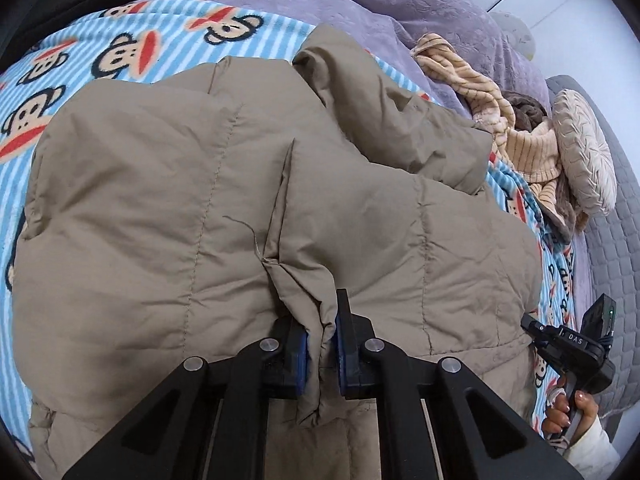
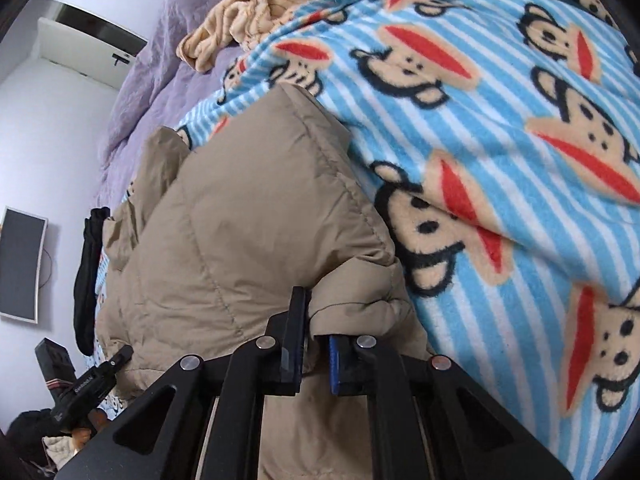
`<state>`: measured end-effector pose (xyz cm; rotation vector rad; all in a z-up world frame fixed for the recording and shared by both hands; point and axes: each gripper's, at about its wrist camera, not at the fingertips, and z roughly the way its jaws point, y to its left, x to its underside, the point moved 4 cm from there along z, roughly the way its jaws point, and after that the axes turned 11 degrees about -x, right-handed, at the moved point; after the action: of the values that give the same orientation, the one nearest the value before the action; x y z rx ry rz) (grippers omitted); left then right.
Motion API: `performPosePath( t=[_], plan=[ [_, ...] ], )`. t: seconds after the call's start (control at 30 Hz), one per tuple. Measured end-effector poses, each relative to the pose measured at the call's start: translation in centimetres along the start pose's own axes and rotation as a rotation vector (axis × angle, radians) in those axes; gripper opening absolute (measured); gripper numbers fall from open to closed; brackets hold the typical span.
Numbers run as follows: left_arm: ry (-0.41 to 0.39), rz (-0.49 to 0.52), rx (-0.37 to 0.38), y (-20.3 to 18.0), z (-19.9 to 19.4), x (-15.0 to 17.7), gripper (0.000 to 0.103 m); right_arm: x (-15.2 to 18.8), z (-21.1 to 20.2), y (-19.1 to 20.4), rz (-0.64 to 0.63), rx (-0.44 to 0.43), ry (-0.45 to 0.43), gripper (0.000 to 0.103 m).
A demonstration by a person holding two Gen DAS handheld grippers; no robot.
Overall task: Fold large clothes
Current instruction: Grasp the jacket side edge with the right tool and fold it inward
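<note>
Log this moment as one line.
left gripper: shut on jacket | right gripper: shut on jacket | jacket on monkey blanket

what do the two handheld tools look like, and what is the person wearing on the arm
Both tools, left and right, are matte black with triangular cut-outs, silver rivets and blue pads inside the fingers. Seen from the left camera, the right tool carries white "DAS" lettering. The sleeve is cream-white.

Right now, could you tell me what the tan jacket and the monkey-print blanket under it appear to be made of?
The tan jacket looks like a matte woven shell, perhaps nylon or polyester, over padding: stitched quilt lines, puffy panels. The monkey-print blanket looks like fleece: fuzzy nap, soft edges on the print.
</note>
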<state>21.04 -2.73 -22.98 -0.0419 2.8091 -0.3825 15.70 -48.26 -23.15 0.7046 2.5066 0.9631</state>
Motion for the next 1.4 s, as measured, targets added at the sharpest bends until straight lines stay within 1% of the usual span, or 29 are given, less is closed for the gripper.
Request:
performPosePath(
  t=[0.07, 0.13, 0.17, 0.2, 0.23, 0.27, 0.3, 0.37, 0.43, 0.47, 0.5, 0.57, 0.6, 0.63, 0.67, 0.73, 0.77, 0.83, 0.87, 0.97, 1.1, 1.17, 1.27, 1.4],
  plan=[
    [-0.002, 0.0, -0.02, 0.0, 0.0, 0.0, 0.013, 0.2, 0.0, -0.6, 0.031, -0.012, -0.005, 0.01],
    [-0.011, 0.005, -0.065, 0.3, -0.8, 0.0, 0.019, 0.2, -0.4, -0.5, 0.045, -0.016, 0.002, 0.012],
    [-0.028, 0.006, -0.095, 0.6, -1.3, 0.0, 0.023, 0.3, -0.9, -0.4, 0.04, -0.011, 0.017, 0.015],
    [-0.047, 0.008, -0.126, 0.9, -2.0, -0.1, 0.023, 0.5, -1.4, -0.2, 0.03, -0.007, 0.037, 0.02],
    [-0.066, 0.011, -0.166, 1.3, -2.7, -0.2, 0.023, 0.7, -2.0, 0.1, 0.019, -0.001, 0.05, 0.023],
    [-0.083, 0.011, -0.193, 1.8, -3.5, -0.4, 0.023, 0.9, -2.8, 0.3, 0.006, 0.006, 0.052, 0.029],
    [-0.1, 0.009, -0.203, 2.1, -4.2, -0.5, 0.023, 1.2, -3.8, 0.6, -0.014, 0.014, 0.041, 0.03],
    [-0.126, 0.01, -0.2, 2.6, -5.3, -0.9, 0.023, 1.5, -5.9, 1.1, -0.067, 0.039, -0.012, 0.03],
    [-0.147, 0.028, -0.179, 2.2, -6.2, -1.5, 0.023, 1.2, -7.4, 1.5, -0.126, 0.098, -0.074, 0.03],
    [-0.156, 0.044, -0.162, 1.7, -6.5, -1.7, 0.023, 0.7, -7.7, 1.7, -0.148, 0.12, -0.095, 0.028],
    [-0.162, 0.063, -0.146, 1.0, -6.5, -2.0, 0.023, 0.0, -7.7, 1.9, -0.156, 0.121, -0.108, 0.022],
    [-0.163, 0.104, -0.127, -0.7, -6.1, -2.4, 0.023, -1.3, -7.0, 2.3, -0.15, 0.092, -0.109, 0.019],
    [-0.155, 0.124, -0.137, -1.7, -5.4, -2.5, 0.023, -1.9, -6.4, 2.8, -0.157, 0.081, -0.114, 0.019],
    [-0.142, 0.139, -0.161, -2.3, -4.5, -2.5, 0.023, -2.4, -5.7, 3.3, -0.181, 0.09, -0.114, 0.019],
    [-0.126, 0.142, -0.195, -2.6, -3.5, -2.4, 0.023, -2.6, -4.8, 3.7, -0.21, 0.11, -0.109, 0.019],
    [-0.09, 0.119, -0.243, -2.2, -1.3, -2.1, 0.023, -2.8, -2.6, 3.8, -0.275, 0.185, -0.083, 0.019],
    [-0.079, 0.102, -0.243, -1.8, -0.6, -1.9, 0.023, -2.7, -1.3, 3.6, -0.286, 0.205, -0.064, 0.019],
    [-0.083, 0.082, -0.212, -1.2, 0.2, -1.8, 0.023, -2.7, 0.1, 2.4, -0.278, 0.224, -0.042, 0.019],
    [-0.084, 0.087, -0.208, -1.1, 0.5, -1.8, 0.023, -2.6, 0.5, 1.9, -0.267, 0.222, -0.041, 0.016],
    [-0.091, 0.123, -0.206, -1.5, 1.2, -1.8, 0.023, -2.7, 1.4, 0.6, -0.251, 0.219, -0.051, 0.015],
    [-0.099, 0.132, -0.224, -1.7, 1.4, -1.9, 0.023, -2.7, 1.4, 0.5, -0.27, 0.262, -0.07, 0.016],
    [-0.101, 0.129, -0.235, -1.7, 0.9, -1.8, 0.023, -2.5, 0.8, 0.6, -0.258, 0.269, -0.063, 0.019],
    [-0.109, 0.122, -0.266, -1.3, -0.5, -1.6, 0.023, -1.8, -0.8, 0.6, -0.264, 0.297, -0.063, 0.02],
    [-0.118, 0.118, -0.296, -0.7, -2.6, -0.8, 0.023, 0.1, -3.2, 0.4, -0.261, 0.304, -0.071, 0.023]
  ],
)
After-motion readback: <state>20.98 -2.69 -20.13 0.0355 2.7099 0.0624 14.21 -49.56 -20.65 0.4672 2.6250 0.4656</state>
